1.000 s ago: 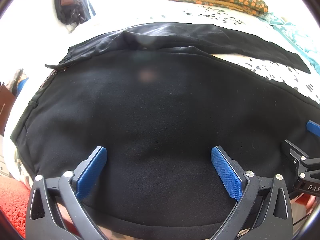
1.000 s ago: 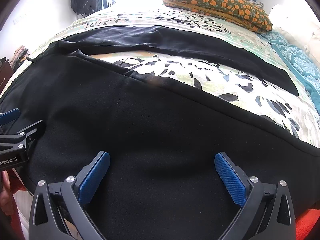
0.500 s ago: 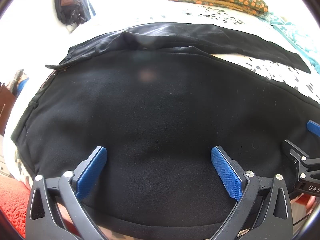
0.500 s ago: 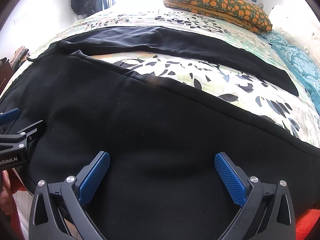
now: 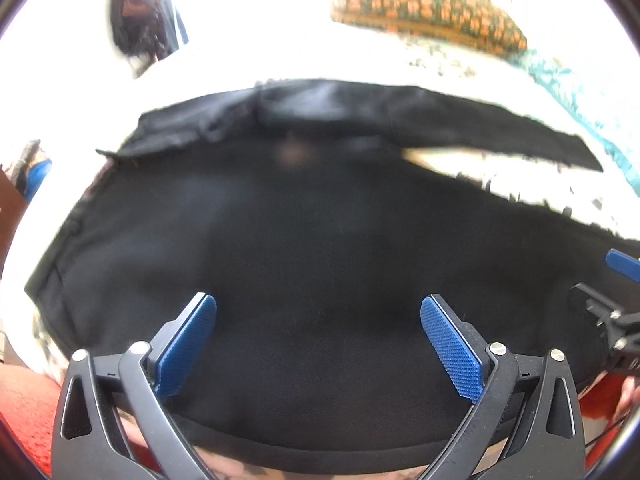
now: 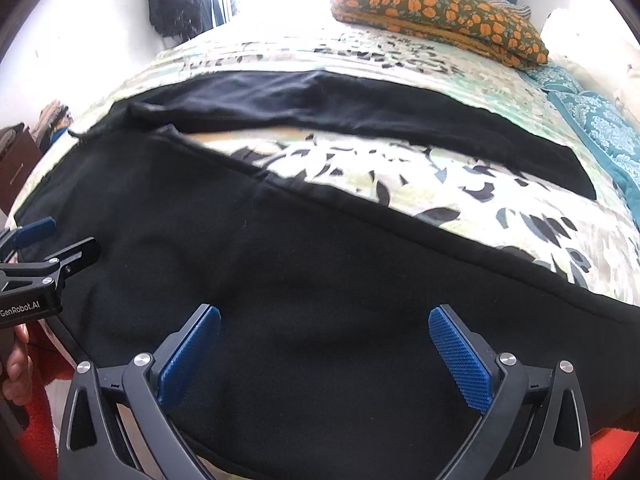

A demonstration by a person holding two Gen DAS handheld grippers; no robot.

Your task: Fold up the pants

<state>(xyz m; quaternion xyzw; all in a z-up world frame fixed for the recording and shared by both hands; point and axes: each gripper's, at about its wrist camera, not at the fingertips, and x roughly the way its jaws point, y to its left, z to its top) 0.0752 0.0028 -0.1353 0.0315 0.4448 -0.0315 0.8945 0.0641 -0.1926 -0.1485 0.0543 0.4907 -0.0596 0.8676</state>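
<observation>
Black pants (image 6: 320, 280) are spread flat on the bed (image 6: 400, 172), waist end toward the left, the two legs splayed apart w/ patterned bedspread showing between them. The near leg runs along the bed's front edge; the far leg (image 6: 360, 112) lies well apart, toward the folded orange-print blanket (image 6: 436, 12).

Left hand-held gripper (image 5: 318, 332) is held over the seat/upper area near the front edge, jaws wide apart, nothing pinched. Right hand-held gripper (image 6: 324, 344) is held over the near leg further along, jaws likewise wide apart and empty.

Step judged to be in hand: the near edge is to be taken at two spots so the near leg can be carried over onto the far one.

For a good result:
- Fabric should be pinched right at the near hem line, both layers caught, not just the top one.
- Both grips should be closed approx. together and lifted level, so no sag forms between them.
- The leg should be carried across in one arc and laid seam-to-seam on the far leg.
- Bedspread must not be caught in the pinch; a bite that is too deep is the risk here.
- The left view is blurred, so the waistband detail can't be read.
</observation>
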